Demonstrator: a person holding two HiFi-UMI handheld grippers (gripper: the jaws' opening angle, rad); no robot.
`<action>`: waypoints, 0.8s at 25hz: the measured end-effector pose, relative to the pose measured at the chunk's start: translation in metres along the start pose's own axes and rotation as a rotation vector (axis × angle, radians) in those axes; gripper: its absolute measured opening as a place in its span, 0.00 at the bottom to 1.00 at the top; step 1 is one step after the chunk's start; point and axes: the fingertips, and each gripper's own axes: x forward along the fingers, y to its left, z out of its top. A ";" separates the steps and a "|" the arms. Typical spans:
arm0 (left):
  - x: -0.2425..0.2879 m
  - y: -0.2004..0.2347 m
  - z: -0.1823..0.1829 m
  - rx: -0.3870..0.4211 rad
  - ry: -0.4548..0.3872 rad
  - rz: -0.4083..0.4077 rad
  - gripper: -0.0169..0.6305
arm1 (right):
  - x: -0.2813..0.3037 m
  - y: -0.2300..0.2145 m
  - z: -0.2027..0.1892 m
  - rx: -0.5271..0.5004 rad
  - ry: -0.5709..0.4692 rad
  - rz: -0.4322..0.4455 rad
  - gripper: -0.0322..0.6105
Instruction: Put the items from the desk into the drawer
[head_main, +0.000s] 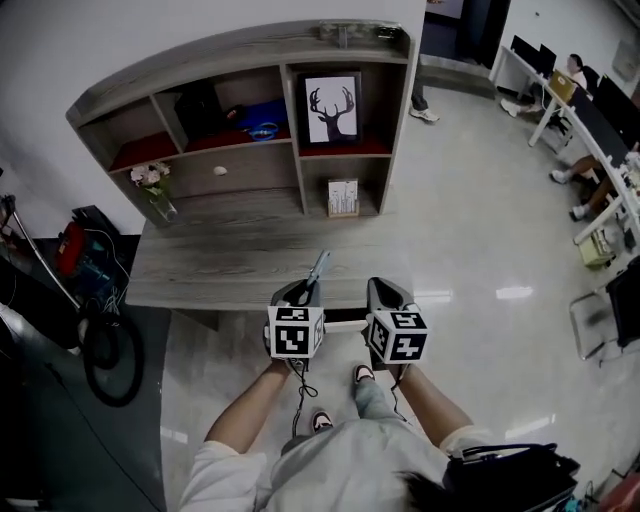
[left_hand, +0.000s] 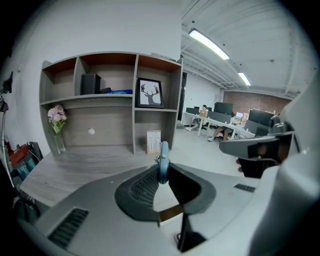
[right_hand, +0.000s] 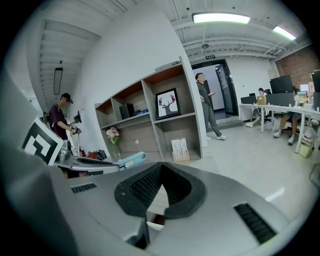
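**Grippers.** The left hand-held gripper (left_hand: 163, 173) has its jaws part-way closed and clamped on a slim pale-blue tool (left_hand: 163, 159). The tool stands edge-on between the ribbed black pads and sticks out past the tips, over the near edge of the bench (head_main: 200, 265). The right hand-held gripper (right_hand: 162, 166) has its pads meeting at the tips with nothing between them. It hangs just beside the left one.

**Step in hand (our judgement).** We carry the tool to the drawer. The likeliest drawer is the panel with the small pale knob (head_main: 220, 170) below the left shelves, and it looks closed. We would take the knob with the free right gripper and pull straight out. The left grip must hold firm, because the tool is pinched near one end only and could pivot. We would lay it flat inside before letting go.

**Materials.**
- The tool looks like smooth hard plastic, thin, flat and long, with a small metal part near its tip.
- The bench and shelf unit (head_main: 300, 50) are matte grey wood-grain board.
- At the back of the bench stand a clear vase (head_main: 160, 205) of pale flowers and a small white card (head_main: 343, 197).
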 end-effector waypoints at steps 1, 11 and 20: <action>-0.003 -0.002 -0.004 0.001 0.003 -0.004 0.14 | -0.004 0.000 -0.004 0.001 0.001 -0.006 0.05; -0.036 -0.013 -0.031 0.025 0.019 -0.030 0.14 | -0.031 0.006 -0.043 0.035 0.031 -0.048 0.05; -0.040 -0.021 -0.072 0.019 0.077 -0.053 0.14 | -0.034 0.004 -0.079 0.084 0.063 -0.073 0.05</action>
